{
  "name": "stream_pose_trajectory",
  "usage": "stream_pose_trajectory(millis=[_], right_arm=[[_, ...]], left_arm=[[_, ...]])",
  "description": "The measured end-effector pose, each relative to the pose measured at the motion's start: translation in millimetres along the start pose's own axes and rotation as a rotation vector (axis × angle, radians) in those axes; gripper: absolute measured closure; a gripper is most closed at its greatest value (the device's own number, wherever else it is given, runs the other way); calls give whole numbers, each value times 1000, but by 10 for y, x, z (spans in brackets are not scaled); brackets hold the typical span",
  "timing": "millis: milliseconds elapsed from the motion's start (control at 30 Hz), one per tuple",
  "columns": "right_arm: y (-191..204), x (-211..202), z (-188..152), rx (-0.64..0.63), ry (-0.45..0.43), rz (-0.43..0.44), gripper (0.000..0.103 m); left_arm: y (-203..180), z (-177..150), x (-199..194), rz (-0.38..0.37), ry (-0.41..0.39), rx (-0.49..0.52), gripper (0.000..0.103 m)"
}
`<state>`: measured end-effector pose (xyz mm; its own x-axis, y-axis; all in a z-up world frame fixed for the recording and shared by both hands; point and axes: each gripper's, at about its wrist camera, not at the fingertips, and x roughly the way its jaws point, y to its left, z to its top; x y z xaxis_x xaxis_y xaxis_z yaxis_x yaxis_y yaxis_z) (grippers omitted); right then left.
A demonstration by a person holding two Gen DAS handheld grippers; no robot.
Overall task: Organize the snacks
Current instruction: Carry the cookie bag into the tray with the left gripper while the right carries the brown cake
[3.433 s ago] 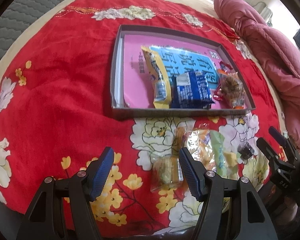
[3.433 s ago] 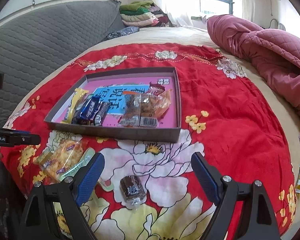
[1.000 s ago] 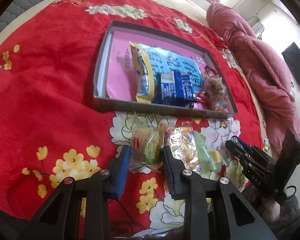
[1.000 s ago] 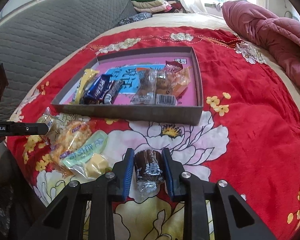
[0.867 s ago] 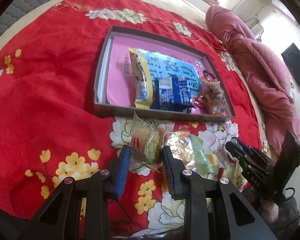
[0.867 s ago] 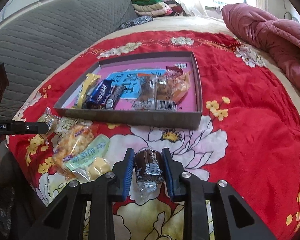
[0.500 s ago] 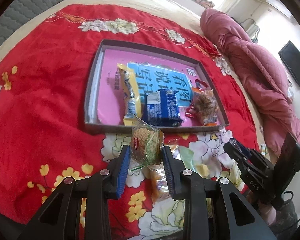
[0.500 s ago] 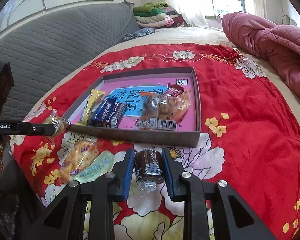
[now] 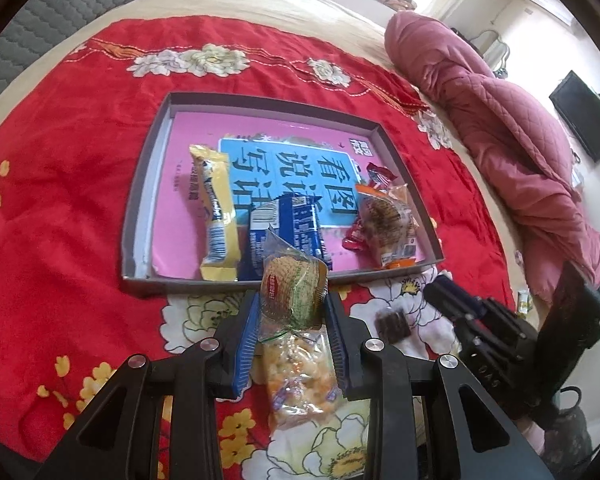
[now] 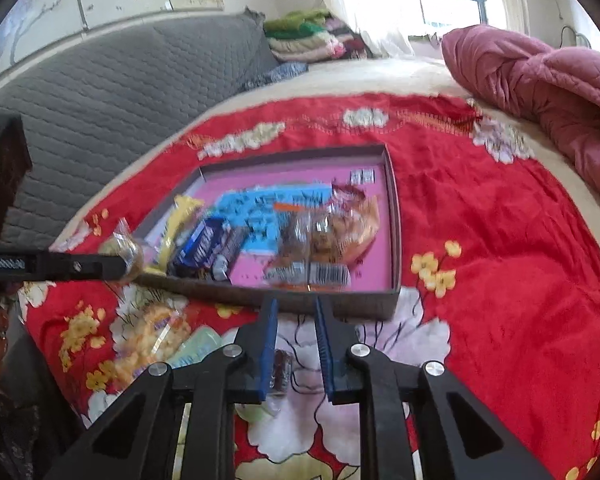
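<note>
Snacks part-sorted: some sit in the tray, the rest on the bed's red bedspread [image 9: 60,200].

- Tray [image 9: 140,208]: shallow, low walls. Its floor is bare to the left of the yellow bar [image 9: 216,208] and crowded to the right of it.
- Cracker bag [image 9: 300,368]: loose on the bedspread under my left tool.
- Left tool [image 9: 292,300]: clamped on the round cake [image 9: 294,284], which is clear of the cloth and above the tray's near wall.
- Right tool [image 10: 296,308]: narrow. Its jaws have just been closing with nothing between them. The brown cake [image 10: 281,368] lies on the bedspread beneath it.

Plan, left: carry the round cake clear over the wall. Lower it onto the bare floor, not onto the blue packet [image 9: 288,232], and release low. The wrapper looks slippery.

Plan, right: open wide and re-grasp the brown cake across its body.
</note>
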<state>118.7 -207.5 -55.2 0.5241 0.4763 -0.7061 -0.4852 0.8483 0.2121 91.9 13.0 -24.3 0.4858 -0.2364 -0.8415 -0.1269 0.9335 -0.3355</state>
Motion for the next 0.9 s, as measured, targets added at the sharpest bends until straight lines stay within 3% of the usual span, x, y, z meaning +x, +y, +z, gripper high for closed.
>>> stream_pose_trajectory(millis=[367, 533, 900], right_arm=[[-80, 152, -141, 51, 105, 70, 82], [11, 213, -177, 25, 137, 83, 71], [64, 298, -236, 4, 169, 84, 73]], left_arm=[[-7, -7, 63, -12, 16, 1, 69], [-26, 14, 67, -16, 12, 5, 69], [-79, 62, 101, -27, 9, 8, 69]])
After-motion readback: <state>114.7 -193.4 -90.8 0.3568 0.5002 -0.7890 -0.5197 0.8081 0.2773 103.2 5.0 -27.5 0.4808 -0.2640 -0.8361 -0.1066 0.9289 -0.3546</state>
